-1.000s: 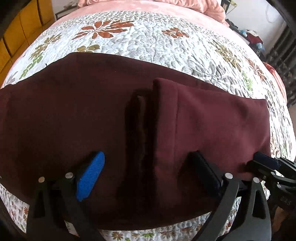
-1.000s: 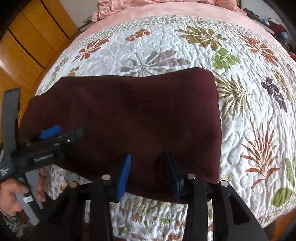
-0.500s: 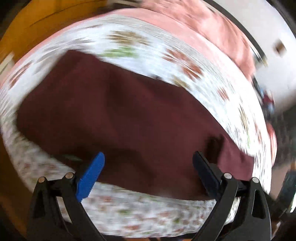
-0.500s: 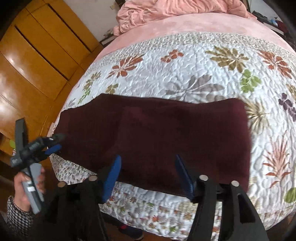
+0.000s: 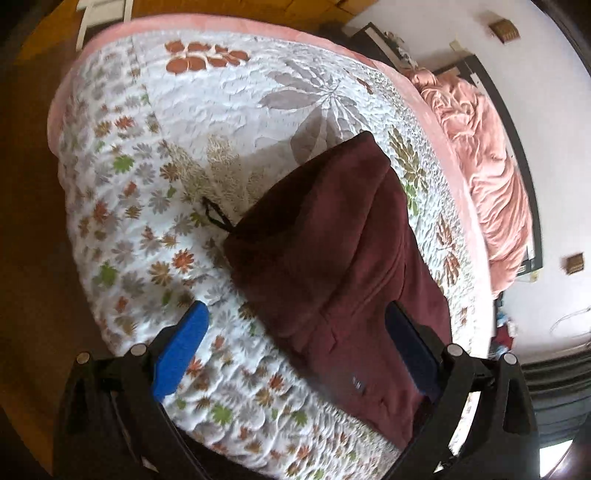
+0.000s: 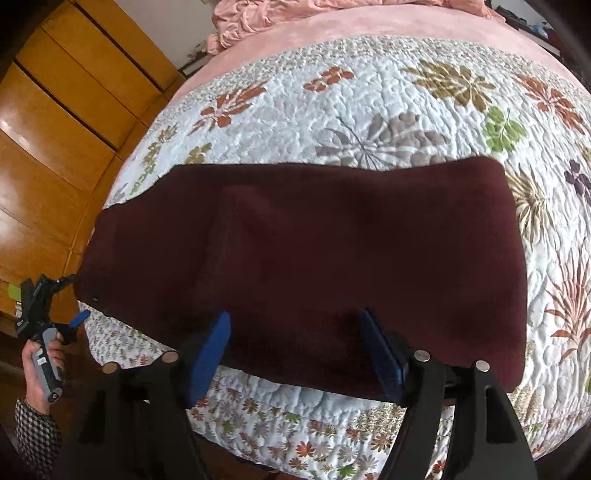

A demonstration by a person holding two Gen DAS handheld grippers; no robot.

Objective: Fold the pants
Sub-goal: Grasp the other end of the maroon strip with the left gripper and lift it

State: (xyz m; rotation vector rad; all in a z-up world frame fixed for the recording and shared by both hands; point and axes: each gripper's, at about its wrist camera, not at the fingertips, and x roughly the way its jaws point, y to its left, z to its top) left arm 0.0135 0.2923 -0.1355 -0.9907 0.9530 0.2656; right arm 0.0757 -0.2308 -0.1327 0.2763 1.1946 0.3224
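Note:
Folded dark maroon pants lie flat across the near side of the bed. My right gripper hovers over their near edge. Its jaws are opening, with the cloth under the gap and neither blue pad pressing on it. In the left wrist view the pants run away from me, and a black drawstring sticks out at the near corner. My left gripper is open. Its right finger is over the cloth and its left finger is over the quilt. From the right wrist view, the left gripper sits off the pants' left end, held by a hand.
A white floral quilt covers the bed, with a pink sheet beyond it and a heaped pink blanket at the head. A wooden wardrobe stands on the left, and wooden floor runs beside the bed corner.
My left gripper swung off the pants' middle to their left end and rolled, so the bed now looks turned. My right gripper's jaws widened and drew back a little.

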